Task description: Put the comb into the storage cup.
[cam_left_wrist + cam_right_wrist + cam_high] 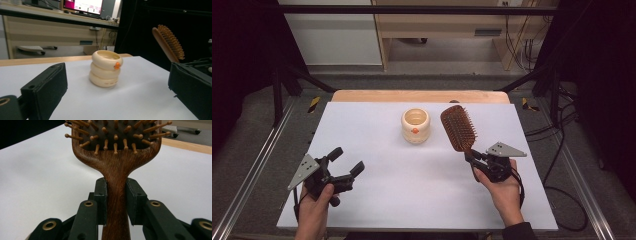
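Observation:
A brown wooden paddle hairbrush is held up above the white table top, bristles showing, with my right gripper shut on its handle. Both black pads press the handle's sides. A cream ribbed cup with a small orange knob stands upright near the table's middle back. My left gripper is at the front left, open and holding nothing, and it points toward the cup. In the left gripper view the hairbrush rises at the right.
A wooden board edge runs along the table's back. Beyond stand a wooden desk and cables on the floor at the right. Black frame posts flank the table.

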Motion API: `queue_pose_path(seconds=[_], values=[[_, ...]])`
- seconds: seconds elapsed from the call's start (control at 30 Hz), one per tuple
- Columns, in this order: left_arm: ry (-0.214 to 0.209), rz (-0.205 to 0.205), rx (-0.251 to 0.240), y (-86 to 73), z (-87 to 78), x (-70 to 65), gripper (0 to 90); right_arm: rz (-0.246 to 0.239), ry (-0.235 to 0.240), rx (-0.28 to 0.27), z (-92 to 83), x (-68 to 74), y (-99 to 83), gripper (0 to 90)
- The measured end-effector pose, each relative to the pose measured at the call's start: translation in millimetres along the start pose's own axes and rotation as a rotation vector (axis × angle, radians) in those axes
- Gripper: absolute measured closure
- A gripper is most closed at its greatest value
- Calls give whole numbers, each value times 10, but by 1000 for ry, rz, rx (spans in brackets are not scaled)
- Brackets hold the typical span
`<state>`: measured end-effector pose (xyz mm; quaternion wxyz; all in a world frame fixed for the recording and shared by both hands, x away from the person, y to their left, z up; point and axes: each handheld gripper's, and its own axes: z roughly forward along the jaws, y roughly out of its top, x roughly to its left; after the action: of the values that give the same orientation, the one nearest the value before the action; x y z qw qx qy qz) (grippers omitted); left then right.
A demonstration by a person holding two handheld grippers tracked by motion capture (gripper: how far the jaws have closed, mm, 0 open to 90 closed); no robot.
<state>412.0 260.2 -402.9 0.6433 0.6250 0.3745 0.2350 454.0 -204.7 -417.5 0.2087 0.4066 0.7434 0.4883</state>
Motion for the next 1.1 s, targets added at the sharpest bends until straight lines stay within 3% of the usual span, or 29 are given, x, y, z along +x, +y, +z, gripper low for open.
queue_pose_path(seconds=[0.4, 0.53, 0.8, 1.1], values=[[-43, 4, 30, 110, 469, -273, 29, -27, 40, -40, 67, 173, 68, 731], [-50, 26, 42, 171, 601, -402, 33, -32, 58, -62, 97, 258, 98, 731], [-92, -7, 68, 228, 798, -494, 34, -36, 78, -73, 122, 314, 108, 731], [-153, -46, 89, 343, 975, -698, 32, -54, 90, -89, 129, 391, 134, 731]])
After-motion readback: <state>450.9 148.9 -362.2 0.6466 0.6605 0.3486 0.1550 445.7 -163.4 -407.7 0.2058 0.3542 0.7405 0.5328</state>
